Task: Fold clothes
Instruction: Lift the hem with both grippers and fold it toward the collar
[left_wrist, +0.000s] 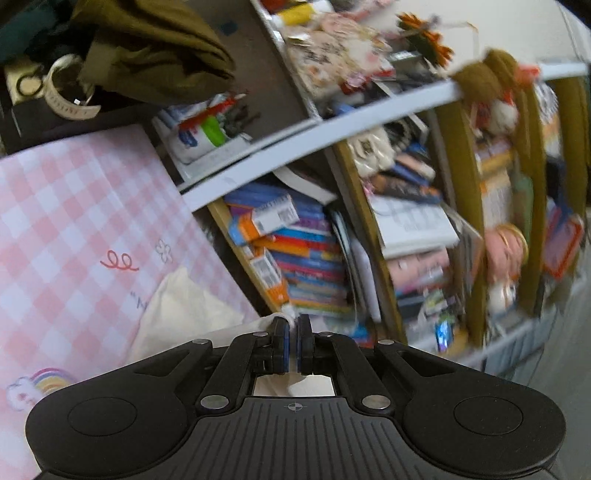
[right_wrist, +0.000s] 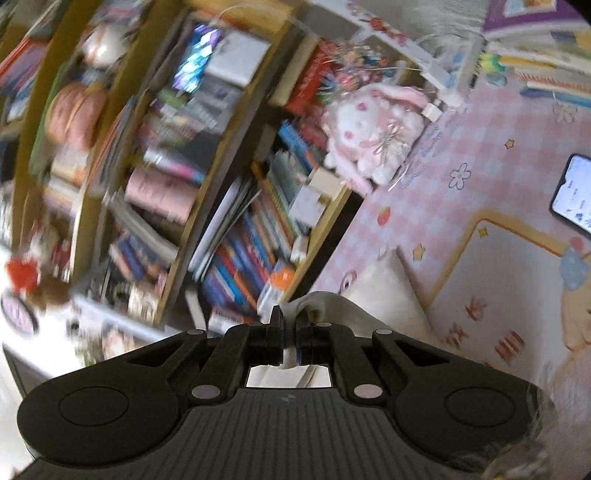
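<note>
Left gripper (left_wrist: 292, 326) and right gripper (right_wrist: 290, 316), each clamped on an edge of the cream garment (left_wrist: 177, 314), a pale, soft cloth. From both sets of fingers it hangs toward the pink checked mat (left_wrist: 74, 206); cluttered bookshelves (left_wrist: 303, 254) stand beyond.
</note>
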